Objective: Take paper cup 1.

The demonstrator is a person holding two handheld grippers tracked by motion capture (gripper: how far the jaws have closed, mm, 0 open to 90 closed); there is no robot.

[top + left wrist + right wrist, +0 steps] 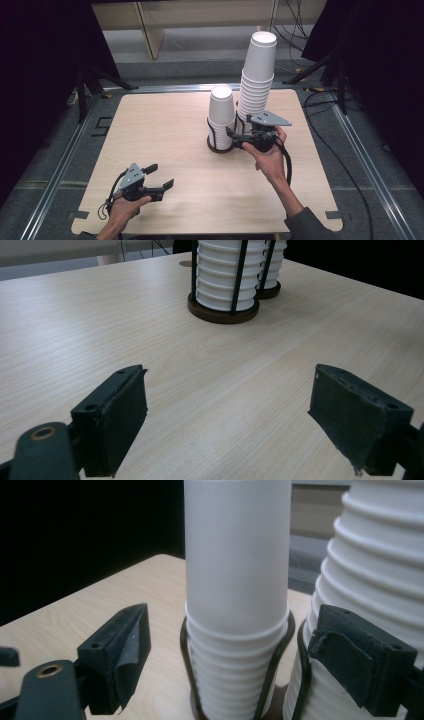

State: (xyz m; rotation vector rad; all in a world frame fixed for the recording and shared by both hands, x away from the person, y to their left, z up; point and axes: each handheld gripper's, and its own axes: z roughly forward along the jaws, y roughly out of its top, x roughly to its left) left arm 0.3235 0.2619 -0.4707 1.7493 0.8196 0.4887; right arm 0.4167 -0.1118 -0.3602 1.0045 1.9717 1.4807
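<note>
our left claw [161,176] sits nearest, jaws apart, empty, low on the surface [165,130]. right claw [235,137] released too, up by the short cup stack [221,116], tall stack [256,80] just beside. no cup grasped yet; moving cups prob all left.

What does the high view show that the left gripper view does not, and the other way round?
High view: both stacks' open top cups, the taller stack towering over the shorter stack, and the right gripper open at the shorter stack's wire holder. Left gripper view: the left gripper up close, jaws open over bare table, and the holder's brown round base. Both: the two stacks side by side on the light wooden table.
</note>
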